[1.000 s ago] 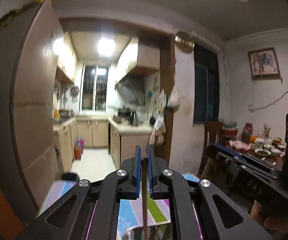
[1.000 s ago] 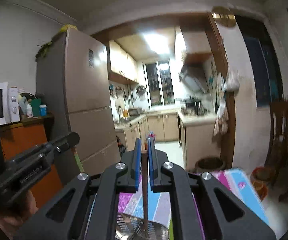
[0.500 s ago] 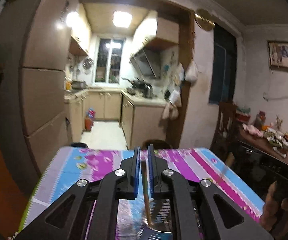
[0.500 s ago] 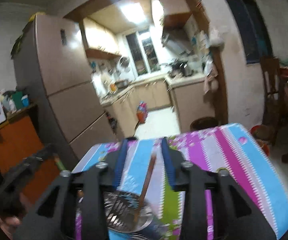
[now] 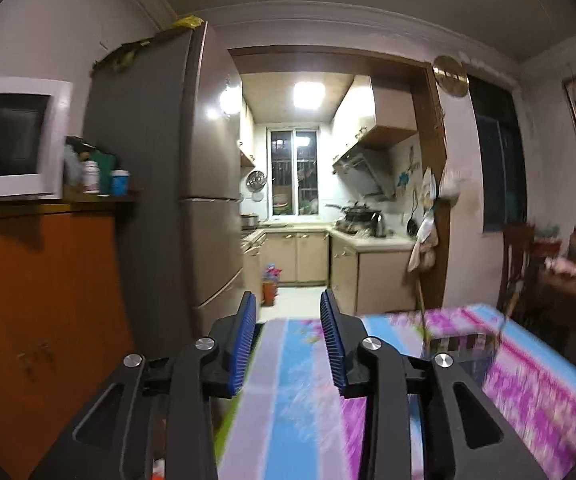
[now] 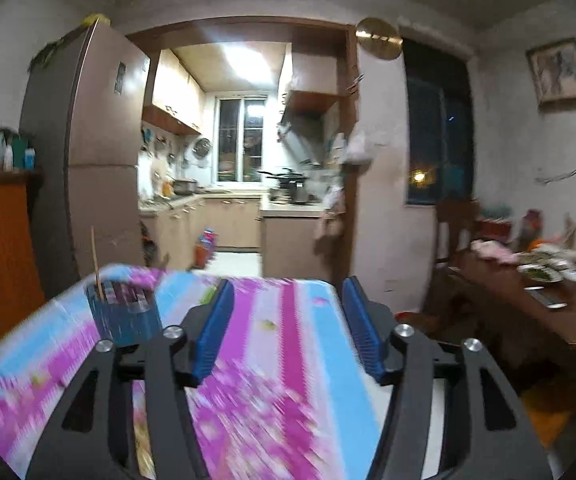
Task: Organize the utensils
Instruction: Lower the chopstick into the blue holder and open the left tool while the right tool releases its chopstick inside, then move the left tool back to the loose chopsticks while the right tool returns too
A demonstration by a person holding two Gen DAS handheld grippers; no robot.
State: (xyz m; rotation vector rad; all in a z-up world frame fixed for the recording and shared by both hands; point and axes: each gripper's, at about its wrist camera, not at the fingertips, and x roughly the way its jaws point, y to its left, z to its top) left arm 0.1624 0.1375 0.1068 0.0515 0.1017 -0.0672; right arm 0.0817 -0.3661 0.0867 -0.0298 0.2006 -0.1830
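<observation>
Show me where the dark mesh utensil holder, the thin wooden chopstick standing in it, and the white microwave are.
Dark mesh utensil holder (image 6: 121,316), right wrist view, on its front wall.
Thin wooden chopstick (image 6: 95,254), right wrist view, on the shaft above the holder's rim.
White microwave (image 5: 11,140), left wrist view, on its dark door.

1. The ceiling light (image 5: 308,95) in the kitchen at twelve o'clock glares white; the near room is dim.
2. The striped tablecloth (image 6: 271,380) smears with motion blur.
3. Fisheye bending darkens every corner.
</observation>
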